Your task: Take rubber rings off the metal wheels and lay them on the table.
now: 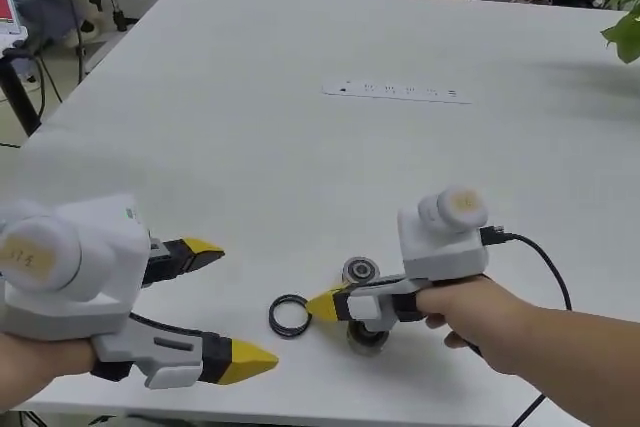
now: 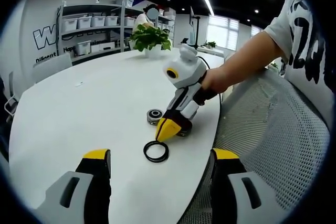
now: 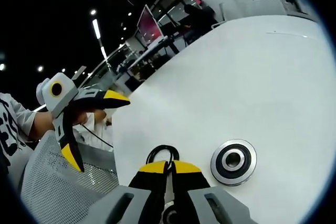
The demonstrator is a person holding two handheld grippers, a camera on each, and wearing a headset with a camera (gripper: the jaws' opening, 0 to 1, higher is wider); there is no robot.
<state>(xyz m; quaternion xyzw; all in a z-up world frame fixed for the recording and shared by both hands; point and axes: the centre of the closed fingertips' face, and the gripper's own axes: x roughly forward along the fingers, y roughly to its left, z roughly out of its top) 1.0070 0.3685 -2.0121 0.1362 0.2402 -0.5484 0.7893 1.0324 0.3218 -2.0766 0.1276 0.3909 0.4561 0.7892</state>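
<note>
A loose black rubber ring (image 1: 289, 315) lies flat on the white table (image 1: 300, 147) near its front edge. My right gripper (image 1: 318, 304) is shut, its yellow tips right at the ring's edge; whether they touch it I cannot tell. One metal wheel (image 1: 360, 270) with a dark band sits just behind that gripper. A second wheel (image 1: 367, 335) lies partly hidden under it. My left gripper (image 1: 235, 302) is open, pointing at the ring from the left. In the right gripper view the ring (image 3: 163, 153) lies beyond the shut tips (image 3: 168, 165), with the wheel (image 3: 233, 161) to the right.
A white power strip (image 1: 395, 90) lies mid-table, far from the work. A green plant (image 1: 625, 17) stands at the far right corner. A black cable (image 1: 545, 262) trails from the right gripper. A mesh chair back (image 2: 273, 129) stands by the table edge.
</note>
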